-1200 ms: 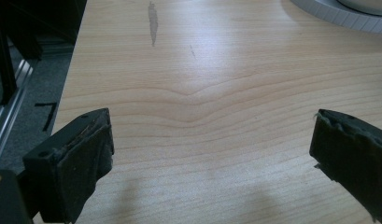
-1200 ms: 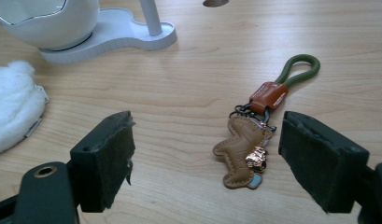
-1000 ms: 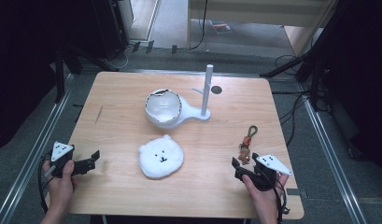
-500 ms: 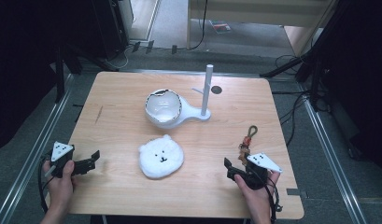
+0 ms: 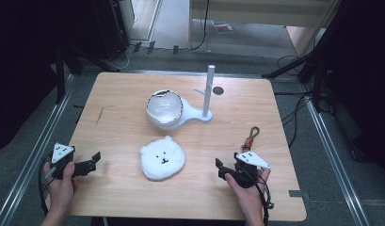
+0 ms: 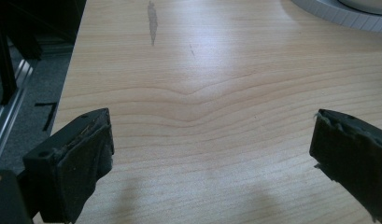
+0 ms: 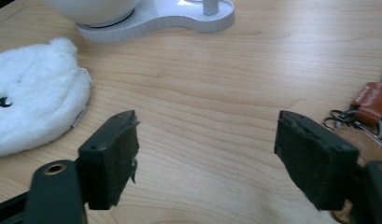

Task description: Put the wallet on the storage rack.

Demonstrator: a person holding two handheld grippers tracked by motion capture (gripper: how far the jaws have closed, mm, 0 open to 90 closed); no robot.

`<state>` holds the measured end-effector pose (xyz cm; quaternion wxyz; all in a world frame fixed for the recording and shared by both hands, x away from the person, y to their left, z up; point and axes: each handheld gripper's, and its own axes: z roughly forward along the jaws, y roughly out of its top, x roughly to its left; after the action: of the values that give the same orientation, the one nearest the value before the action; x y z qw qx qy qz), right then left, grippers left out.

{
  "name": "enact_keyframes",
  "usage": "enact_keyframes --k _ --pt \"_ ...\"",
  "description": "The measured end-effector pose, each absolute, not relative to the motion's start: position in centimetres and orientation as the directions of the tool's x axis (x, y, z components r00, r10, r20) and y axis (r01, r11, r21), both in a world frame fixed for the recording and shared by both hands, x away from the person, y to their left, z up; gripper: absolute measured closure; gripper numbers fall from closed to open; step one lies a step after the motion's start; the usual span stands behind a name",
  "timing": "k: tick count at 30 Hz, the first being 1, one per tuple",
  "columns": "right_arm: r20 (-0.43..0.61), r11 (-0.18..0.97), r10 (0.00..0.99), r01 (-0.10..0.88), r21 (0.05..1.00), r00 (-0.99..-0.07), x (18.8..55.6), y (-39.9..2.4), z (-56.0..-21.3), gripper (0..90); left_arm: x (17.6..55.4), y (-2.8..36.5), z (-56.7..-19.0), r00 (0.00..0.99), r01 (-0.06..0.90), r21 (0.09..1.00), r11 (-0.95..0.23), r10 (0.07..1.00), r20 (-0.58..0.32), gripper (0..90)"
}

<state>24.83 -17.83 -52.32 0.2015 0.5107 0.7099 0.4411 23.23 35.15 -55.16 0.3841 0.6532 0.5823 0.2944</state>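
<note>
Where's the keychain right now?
In the high view, the brown leather keychain lies near the table's right edge, just beyond the right claw.

On the table (image 5: 133,94), a bowl (image 5: 164,107) sits on a stand (image 5: 192,114) at the far middle, the stand's post (image 5: 209,89) rising just right of the bowl; near of the bowl lies a bear-faced pouch (image 5: 162,157); right of the pouch and well apart from it lies a keyring (image 5: 250,139); the left gripper (image 5: 89,165) is at the near left corner, the right gripper (image 5: 222,169) near right, between pouch and keyring.
</note>
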Motion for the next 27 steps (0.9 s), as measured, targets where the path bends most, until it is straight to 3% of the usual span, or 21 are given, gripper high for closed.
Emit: enact_keyframes --k 27 --pt "0.199 0.154 0.859 0.610 0.777 -0.471 27.4 -12.4 -53.5 24.7 23.2 35.2 -55.2 0.150 0.534 0.845 -0.024 0.987 -0.066 0.4"
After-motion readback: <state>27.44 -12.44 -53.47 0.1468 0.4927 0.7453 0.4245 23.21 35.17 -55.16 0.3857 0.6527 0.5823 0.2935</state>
